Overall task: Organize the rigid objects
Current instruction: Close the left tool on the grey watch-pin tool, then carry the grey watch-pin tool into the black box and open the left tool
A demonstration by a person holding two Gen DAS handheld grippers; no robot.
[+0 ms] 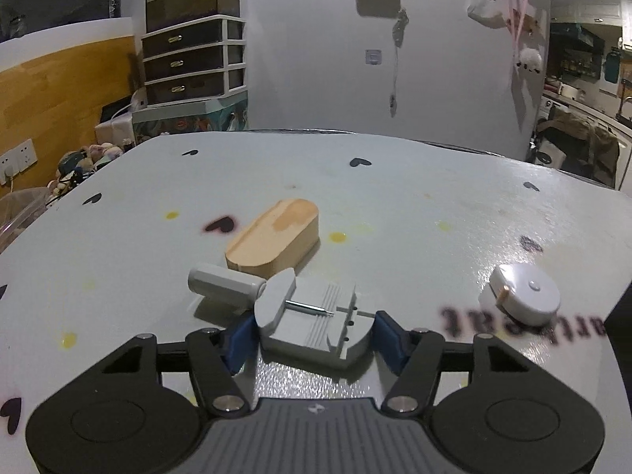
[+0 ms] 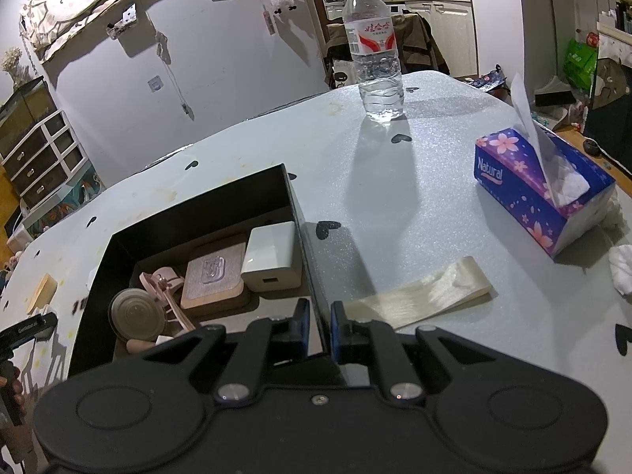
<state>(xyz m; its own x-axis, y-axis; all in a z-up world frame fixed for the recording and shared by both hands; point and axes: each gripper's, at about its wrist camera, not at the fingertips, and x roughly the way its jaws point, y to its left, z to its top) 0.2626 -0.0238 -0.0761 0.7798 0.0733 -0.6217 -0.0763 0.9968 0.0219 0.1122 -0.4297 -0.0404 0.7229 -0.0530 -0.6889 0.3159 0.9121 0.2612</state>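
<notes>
A grey plastic tool with a metal pin and a round handle lies on the pale table. My left gripper has its blue pads against both sides of the tool's body. Behind the tool sits a rounded wooden block, and to the right a white round tape measure. My right gripper is shut on the right wall of a black box. Inside the box lie a white charger, a wooden coaster, a pink piece and a round lid.
A water bottle stands at the table's far side. A purple tissue box sits at the right, a pale flat strip lies just right of the black box, and crumpled tissue is at the right edge. Drawers stand beyond the table.
</notes>
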